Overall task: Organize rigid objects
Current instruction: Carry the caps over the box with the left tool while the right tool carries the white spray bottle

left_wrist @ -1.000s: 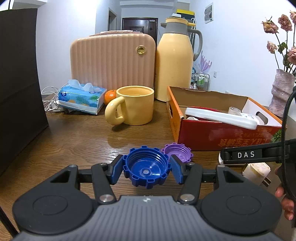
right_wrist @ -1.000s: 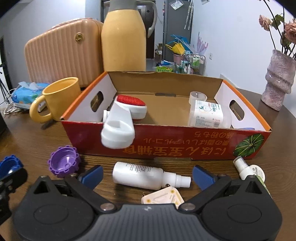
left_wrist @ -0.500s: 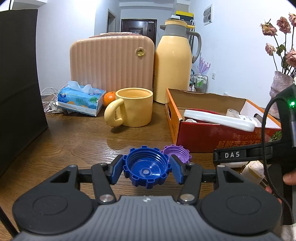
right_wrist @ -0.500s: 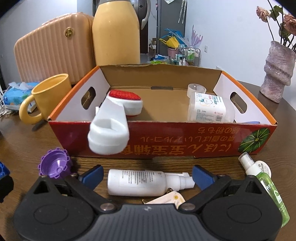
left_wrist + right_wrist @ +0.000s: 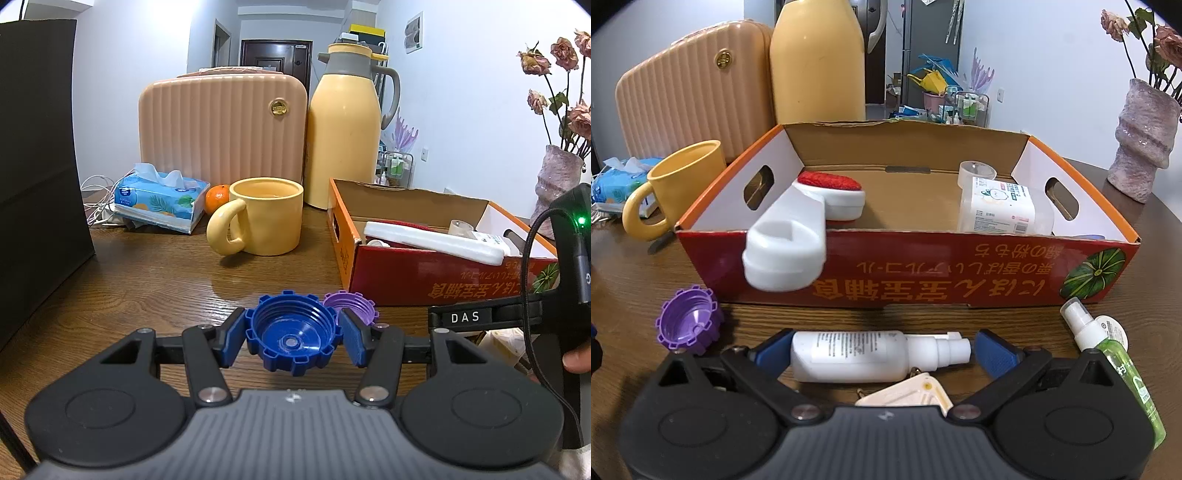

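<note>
Between the blue pads of the left gripper (image 5: 291, 338) sits a blue cap (image 5: 291, 341), open side up, both pads pressed against its toothed rim, so this gripper is clenched on it just above the wooden table (image 5: 147, 280). At one o'clock from the blue cap, touching or nearly touching it, lies a purple cap (image 5: 350, 304), also seen from the right wrist at nine o'clock (image 5: 689, 325). Farther out at two o'clock stands the cardboard box (image 5: 424, 277), its red front wall facing the camera.

The right gripper (image 5: 882, 352) is released, its jaws spread wide on either side of a white pump bottle (image 5: 864, 356) lying on its side on the table, nozzle toward three o'clock; the pads do not touch it. A cream plug (image 5: 912, 391) lies just below the bottle, at six o'clock. At three o'clock a green spray bottle (image 5: 1108, 354) lies beside the right finger. At twelve o'clock, inside the box, a white brush with a red head (image 5: 812, 206) overhangs the front wall, with a white container (image 5: 1001, 210) and a tape roll (image 5: 977, 171) to its right. A yellow mug (image 5: 679, 181) stands at ten o'clock, outside the box.
</note>
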Motion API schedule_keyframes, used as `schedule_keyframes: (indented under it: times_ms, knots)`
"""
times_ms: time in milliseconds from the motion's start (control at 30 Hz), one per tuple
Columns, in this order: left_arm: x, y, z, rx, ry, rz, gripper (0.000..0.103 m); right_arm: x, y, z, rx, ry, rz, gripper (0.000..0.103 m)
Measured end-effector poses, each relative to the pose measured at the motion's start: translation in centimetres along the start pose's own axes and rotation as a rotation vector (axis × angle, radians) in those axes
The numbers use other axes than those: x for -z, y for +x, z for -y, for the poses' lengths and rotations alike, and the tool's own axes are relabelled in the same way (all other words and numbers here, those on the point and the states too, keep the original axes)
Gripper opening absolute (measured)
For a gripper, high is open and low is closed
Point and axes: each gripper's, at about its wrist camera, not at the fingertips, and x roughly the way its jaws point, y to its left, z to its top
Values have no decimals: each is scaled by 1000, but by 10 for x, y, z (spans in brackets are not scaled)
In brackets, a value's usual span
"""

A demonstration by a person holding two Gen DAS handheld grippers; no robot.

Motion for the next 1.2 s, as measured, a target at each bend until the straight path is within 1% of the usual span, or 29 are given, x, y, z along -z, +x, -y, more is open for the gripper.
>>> schedule_keyframes:
  times_ms: [133,200,333,600,867,1033,1200]
  knots:
    - [0,-1,0,3,-1,2,55,0,3,-2,2,-7,-7,102]
    - [0,-1,0,2,-2,2,55,1,5,-2,5,-13,-14,97]
    - [0,-1,0,3,-2,2,55,2,7,-1,-1,-9,-13,97]
    - [0,-1,1,4,-9,-3,55,5,-9,8,-10,-2,45,97]
    - [2,-7,13,0,10,5,55,12,-43,22,-49,-11,121,97]
    - [3,-10,21,-4,11,7,55,20,-65,30,-71,-40,172,97]
    - [-1,-19,32,13,8,27,55,24,-81,42,-86,-52,213,97]
